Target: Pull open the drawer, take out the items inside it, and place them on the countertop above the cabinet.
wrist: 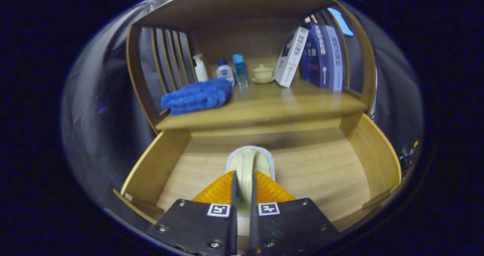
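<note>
The wooden drawer [159, 165] stands pulled open below the countertop [272, 106]. My gripper [243, 174] is over the middle of the drawer, shut on a pale green item with a white fuzzy rim [250, 161]. Both fingers press on its narrow green ridge, and its rounded end pokes out just ahead of the fingertips. Whether the item rests on the drawer floor or hangs above it, I cannot tell. The rest of the drawer floor shows bare wood.
On the countertop lie a folded blue towel [196, 96] at the left, three small bottles [225, 71] behind it, a cream lidded cup [262, 73], a leaning white box [290, 57] and upright books [325, 55]. Slatted side panels and a shelf top enclose it.
</note>
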### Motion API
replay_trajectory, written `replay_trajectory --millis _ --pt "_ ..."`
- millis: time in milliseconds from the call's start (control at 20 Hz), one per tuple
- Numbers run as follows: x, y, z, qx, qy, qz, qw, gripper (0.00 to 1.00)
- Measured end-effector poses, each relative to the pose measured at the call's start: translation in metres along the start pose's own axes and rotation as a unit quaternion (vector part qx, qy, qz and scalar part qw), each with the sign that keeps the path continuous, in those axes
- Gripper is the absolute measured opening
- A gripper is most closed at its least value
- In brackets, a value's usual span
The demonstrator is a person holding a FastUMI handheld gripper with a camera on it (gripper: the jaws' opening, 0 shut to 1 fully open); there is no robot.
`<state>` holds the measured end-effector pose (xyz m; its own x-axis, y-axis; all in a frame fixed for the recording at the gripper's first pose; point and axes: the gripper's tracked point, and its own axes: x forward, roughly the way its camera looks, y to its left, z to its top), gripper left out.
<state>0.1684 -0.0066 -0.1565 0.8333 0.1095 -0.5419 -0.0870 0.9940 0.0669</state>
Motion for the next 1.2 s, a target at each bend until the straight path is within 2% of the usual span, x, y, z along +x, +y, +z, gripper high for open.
replay_trajectory --millis 150,250,400,500,700,1000,1050,1200 --pt "-0.018 0.002 0.052 0.013 -0.075 0.011 0.997 0.13" --pt "-0.032 0.003 0.090 0.024 -0.137 0.017 0.990 0.13" --pt "-0.045 0.006 0.137 0.040 -0.199 0.034 0.979 0.13" --pt "-0.041 0.000 0.154 0.044 -0.224 0.030 0.973 0.13" --pt "0.009 -0.017 0.148 0.038 -0.194 -0.007 0.980 0.13" --pt "0.095 -0.037 0.104 0.023 -0.120 -0.041 0.992 0.13" --pt "0.107 -0.038 0.124 0.031 -0.154 -0.034 0.987 0.13" --pt "0.120 -0.041 0.126 0.045 -0.172 -0.020 0.984 0.15"
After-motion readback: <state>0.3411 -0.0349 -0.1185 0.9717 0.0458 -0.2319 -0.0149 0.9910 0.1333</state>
